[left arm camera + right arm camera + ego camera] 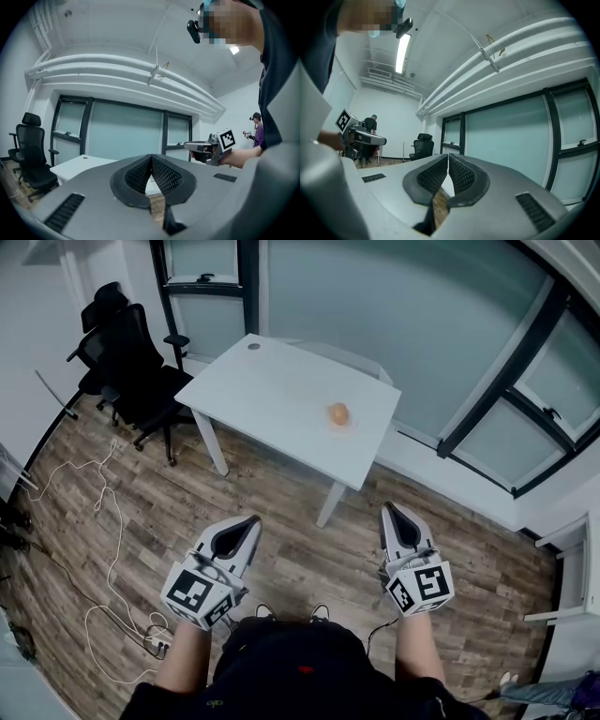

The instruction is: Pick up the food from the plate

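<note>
A small orange piece of food (338,413) rests on a pale plate (341,426) near the right end of a white table (272,395). Both grippers hang well short of the table, over the wooden floor. My left gripper (250,521) is shut with nothing in it, its tips touching in the left gripper view (150,157). My right gripper (390,509) is also shut and empty, tips meeting in the right gripper view (448,156). In the gripper views the food is hidden.
Black office chairs (127,362) stand left of the table. White cables (103,549) trail across the wooden floor on the left. Glass partitions with dark frames (497,395) run behind the table. A white shelf (572,568) sits at the right edge.
</note>
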Tool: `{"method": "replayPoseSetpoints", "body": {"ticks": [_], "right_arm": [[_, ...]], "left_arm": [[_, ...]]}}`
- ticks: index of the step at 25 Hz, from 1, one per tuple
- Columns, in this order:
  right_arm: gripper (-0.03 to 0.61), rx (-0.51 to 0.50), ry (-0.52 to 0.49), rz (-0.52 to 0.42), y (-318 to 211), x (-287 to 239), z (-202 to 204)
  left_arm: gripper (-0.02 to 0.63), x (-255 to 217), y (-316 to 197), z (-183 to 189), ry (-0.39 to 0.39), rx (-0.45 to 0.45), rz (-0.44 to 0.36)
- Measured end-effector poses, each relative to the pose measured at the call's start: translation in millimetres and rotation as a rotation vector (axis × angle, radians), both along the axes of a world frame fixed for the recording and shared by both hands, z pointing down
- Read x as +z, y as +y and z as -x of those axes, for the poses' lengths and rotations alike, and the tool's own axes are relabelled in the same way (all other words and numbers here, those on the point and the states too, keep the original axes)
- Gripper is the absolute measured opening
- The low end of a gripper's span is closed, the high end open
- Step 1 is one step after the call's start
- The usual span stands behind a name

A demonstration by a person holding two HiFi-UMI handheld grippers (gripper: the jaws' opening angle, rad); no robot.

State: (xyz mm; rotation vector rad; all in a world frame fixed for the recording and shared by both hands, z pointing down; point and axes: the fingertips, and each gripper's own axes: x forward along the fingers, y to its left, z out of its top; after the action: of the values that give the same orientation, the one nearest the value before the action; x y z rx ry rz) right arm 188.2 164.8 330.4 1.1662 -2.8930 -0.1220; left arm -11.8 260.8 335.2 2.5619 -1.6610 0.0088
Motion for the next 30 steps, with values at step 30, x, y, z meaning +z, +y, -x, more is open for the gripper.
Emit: {"method": "replayPoseSetpoints", "body": {"ticks": [30], "right_arm": [[0.025,0.025,0.049,0.023,-17.8,25.7,128.0]], "left_arm": [[0.020,29.8,-19.1,122.8,0.028,0.034,0.017]]}}
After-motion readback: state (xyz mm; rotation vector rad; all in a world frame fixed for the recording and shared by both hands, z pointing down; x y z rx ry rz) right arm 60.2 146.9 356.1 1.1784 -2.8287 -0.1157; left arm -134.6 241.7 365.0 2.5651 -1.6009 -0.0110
